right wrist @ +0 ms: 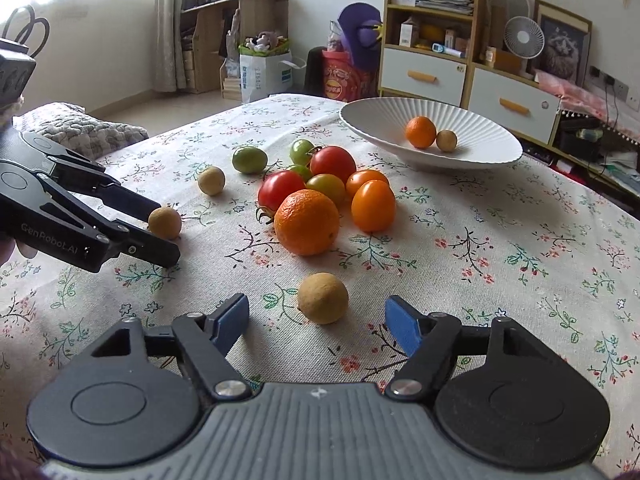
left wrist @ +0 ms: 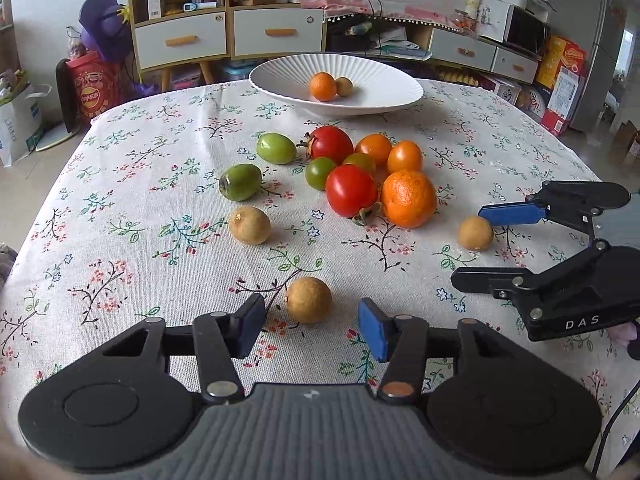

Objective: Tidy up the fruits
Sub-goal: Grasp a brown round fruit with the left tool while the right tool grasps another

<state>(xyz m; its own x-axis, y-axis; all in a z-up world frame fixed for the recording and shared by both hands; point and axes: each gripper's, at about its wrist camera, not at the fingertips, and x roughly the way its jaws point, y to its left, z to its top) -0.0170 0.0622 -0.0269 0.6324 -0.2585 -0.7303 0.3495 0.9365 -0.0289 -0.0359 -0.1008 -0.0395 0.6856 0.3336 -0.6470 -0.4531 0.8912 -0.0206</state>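
Straddling a round tan longan (left wrist: pixel 308 300), the left claw (left wrist: pixel 312 326) stands spread apart on the floral-cloth surface (left wrist: pixel 160 264). The right claw (right wrist: pixel 316 320), equally wide apart, flanks another tan longan (right wrist: pixel 323 298). Both fruits lie apart from the ribbed white bowl (left wrist: pixel 288 70), which holds a small orange (left wrist: pixel 323 86).

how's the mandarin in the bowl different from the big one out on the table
The mandarin in the bowl looks smaller than the table mandarin. The first lies in the white bowl beside one longan; the second lies on the tablecloth against a red tomato. Both are round, orange and ungripped.
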